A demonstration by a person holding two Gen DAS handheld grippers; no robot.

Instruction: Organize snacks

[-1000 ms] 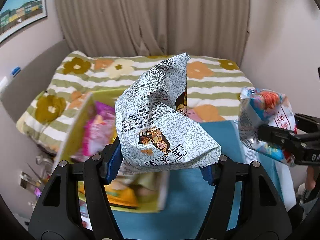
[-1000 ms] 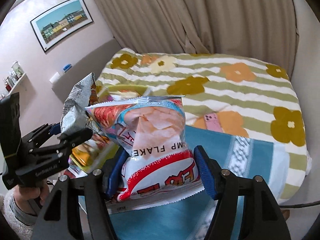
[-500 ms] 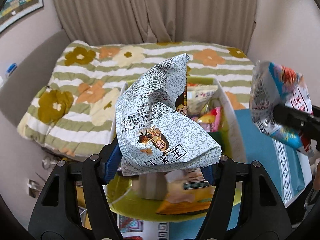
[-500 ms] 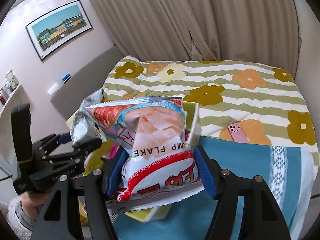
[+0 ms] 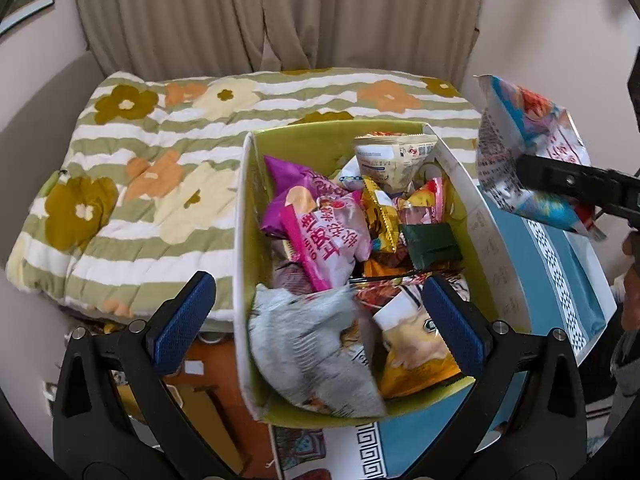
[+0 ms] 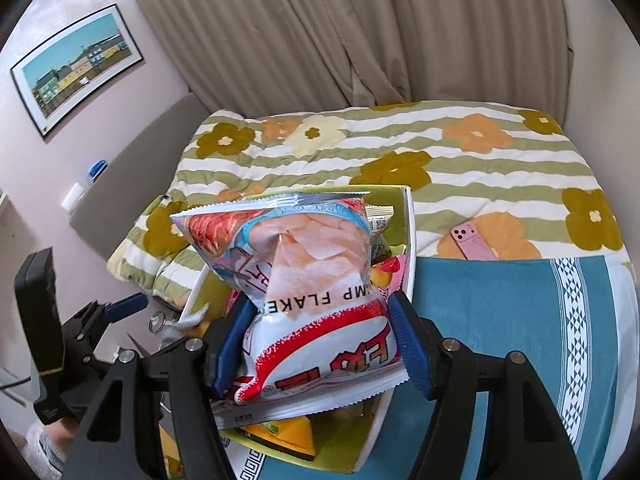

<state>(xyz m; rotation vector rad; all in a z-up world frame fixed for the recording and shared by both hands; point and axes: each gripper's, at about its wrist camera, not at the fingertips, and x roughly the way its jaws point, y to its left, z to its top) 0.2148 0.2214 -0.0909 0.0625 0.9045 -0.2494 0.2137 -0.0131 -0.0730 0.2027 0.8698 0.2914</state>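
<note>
On the far left we see the bed (image 5: 160, 184) with its striped flower quilt. Our left gripper (image 5: 316, 316) hovers above the near end of the green box (image 5: 240, 240), its blue fingers (image 5: 182, 324) spread wide and grasping nothing. Just below them the grey newsprint bag (image 5: 312, 352) lies blurred in the near left corner of the box, beside a yellow packet (image 5: 416, 356). Farther in, the box holds a pink bag (image 5: 328, 236), a dark green packet (image 5: 432, 244) and a pale pouch (image 5: 394, 160) at the far end. The box stands on the blue cloth (image 5: 560, 280). To the right, our right gripper (image 6: 316, 344) has its fingers (image 6: 408, 352) clenched on the shrimp flakes bag (image 6: 304, 280), held up over the right side of the box. On the bed at the far right lies a pink phone (image 6: 472, 242).
</note>
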